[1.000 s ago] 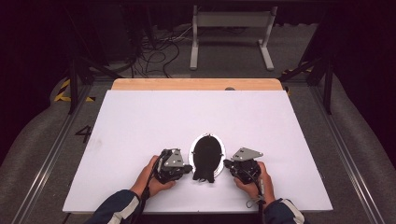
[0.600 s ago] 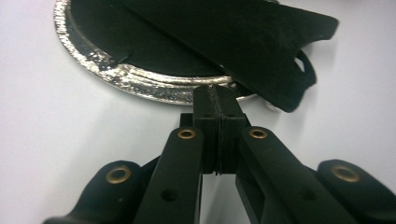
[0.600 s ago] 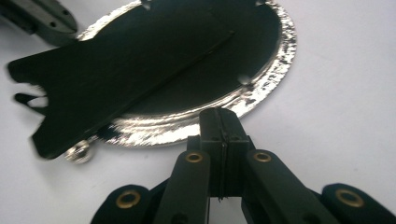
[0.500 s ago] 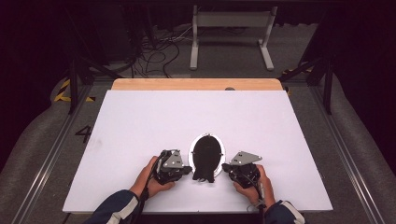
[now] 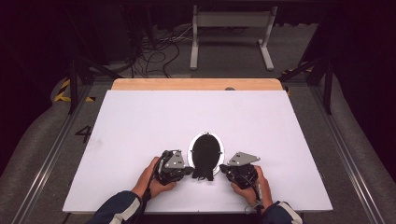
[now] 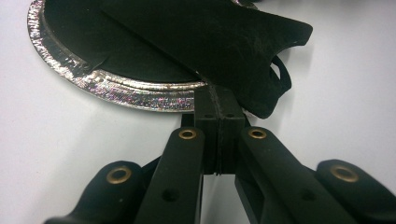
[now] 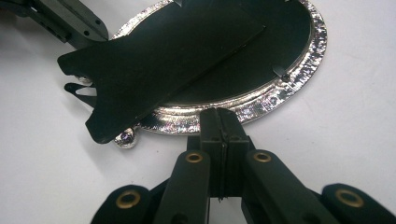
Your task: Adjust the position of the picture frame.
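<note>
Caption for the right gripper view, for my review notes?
Right gripper, jaws shut, tips at the silver rim of an oval picture frame lying face down, its black stand folded out across the back.

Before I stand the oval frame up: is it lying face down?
Yes, face down: the oval frame lies flat on the table, black backing and stand flap upward.

The oval picture frame lies flat on the desk, near its front edge. The left gripper sits just left of the frame's near end, the right gripper just right of it. The frame's stand lies on top of the frame.
</note>
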Available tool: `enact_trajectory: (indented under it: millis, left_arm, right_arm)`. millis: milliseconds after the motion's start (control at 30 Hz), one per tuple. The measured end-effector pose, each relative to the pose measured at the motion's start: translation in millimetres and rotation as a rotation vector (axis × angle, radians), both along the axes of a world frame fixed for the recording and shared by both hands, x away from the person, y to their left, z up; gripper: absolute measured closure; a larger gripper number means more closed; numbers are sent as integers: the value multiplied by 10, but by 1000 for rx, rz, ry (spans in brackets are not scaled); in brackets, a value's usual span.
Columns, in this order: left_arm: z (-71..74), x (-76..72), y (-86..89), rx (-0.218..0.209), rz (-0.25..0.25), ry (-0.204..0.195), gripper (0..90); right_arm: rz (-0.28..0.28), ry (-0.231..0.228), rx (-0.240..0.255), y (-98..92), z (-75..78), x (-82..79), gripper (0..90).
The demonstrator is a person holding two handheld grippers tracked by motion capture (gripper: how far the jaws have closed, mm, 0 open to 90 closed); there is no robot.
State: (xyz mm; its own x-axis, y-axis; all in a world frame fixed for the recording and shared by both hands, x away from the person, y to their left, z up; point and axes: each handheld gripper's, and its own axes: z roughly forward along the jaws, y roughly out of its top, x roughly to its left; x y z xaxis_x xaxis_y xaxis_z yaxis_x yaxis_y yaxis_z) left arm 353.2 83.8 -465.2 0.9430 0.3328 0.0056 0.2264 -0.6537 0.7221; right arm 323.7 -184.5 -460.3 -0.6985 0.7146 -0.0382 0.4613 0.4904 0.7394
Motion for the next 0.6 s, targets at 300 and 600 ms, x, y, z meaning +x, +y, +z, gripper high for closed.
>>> enact_trajectory:
  millis: [300, 600]
  left_arm:
    - [5, 59, -32, 8, 16, -13, 900]
    - [1, 131, -48, 2, 25, -15, 900]
  right_arm:
    - [-13, -11, -4, -5, -4, 85, 900]
    - [-24, -14, -19, 2, 6, 182, 900]
